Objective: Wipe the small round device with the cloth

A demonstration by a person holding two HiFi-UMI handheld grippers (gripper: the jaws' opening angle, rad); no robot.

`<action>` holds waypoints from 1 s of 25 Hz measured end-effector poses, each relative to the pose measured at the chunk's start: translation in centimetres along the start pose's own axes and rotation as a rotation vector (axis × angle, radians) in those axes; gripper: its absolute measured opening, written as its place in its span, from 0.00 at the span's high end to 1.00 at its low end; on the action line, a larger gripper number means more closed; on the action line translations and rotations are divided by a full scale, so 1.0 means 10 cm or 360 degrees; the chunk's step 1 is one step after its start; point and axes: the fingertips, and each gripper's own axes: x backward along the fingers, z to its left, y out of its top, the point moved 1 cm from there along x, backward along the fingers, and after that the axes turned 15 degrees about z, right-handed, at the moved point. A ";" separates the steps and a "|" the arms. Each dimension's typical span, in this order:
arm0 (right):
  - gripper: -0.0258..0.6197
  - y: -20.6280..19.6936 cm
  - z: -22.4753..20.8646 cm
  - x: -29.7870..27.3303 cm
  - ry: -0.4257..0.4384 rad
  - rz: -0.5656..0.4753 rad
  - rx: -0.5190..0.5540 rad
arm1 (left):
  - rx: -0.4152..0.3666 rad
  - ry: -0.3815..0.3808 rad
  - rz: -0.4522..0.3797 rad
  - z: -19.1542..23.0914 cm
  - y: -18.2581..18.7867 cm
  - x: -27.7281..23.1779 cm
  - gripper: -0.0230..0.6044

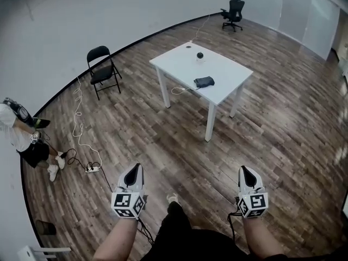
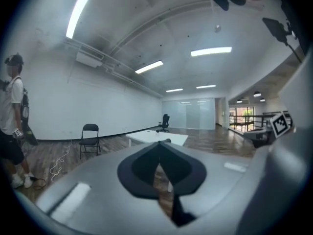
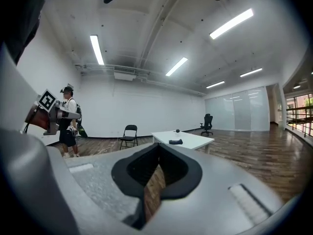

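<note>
Far ahead stands a white table (image 1: 228, 69). On it sit the small round black device (image 1: 200, 55) near the far side and a dark folded cloth (image 1: 204, 82) near the front edge. My left gripper (image 1: 136, 167) and right gripper (image 1: 243, 169) hang low over the wooden floor, well short of the table, both shut and holding nothing. In the right gripper view the cloth (image 3: 175, 141) and the device (image 3: 177, 130) show small beyond the shut gripper (image 3: 157, 145). The left gripper view has only the table (image 2: 146, 137) past its shut gripper (image 2: 159, 143).
A black folding chair (image 1: 102, 69) stands left of the table and an office chair (image 1: 233, 12) far behind it. A person (image 1: 22, 135) stands at the left wall. A white cable with a power strip (image 1: 92, 168) trails across the floor on my left.
</note>
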 end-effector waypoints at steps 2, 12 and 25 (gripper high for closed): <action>0.96 0.04 0.03 -0.04 -0.0008 0.0010 0.0047 | 0.0003 -0.0020 -0.0003 0.06 0.04 -0.12 0.95; 0.96 0.35 0.15 -0.69 -0.0046 0.0044 0.0085 | -0.0038 -0.0065 0.0018 0.54 0.28 -0.71 0.95; 0.96 1.04 0.46 -1.42 -0.0034 0.0082 0.0342 | 0.0069 -0.0029 -0.0019 1.30 0.53 -1.17 0.95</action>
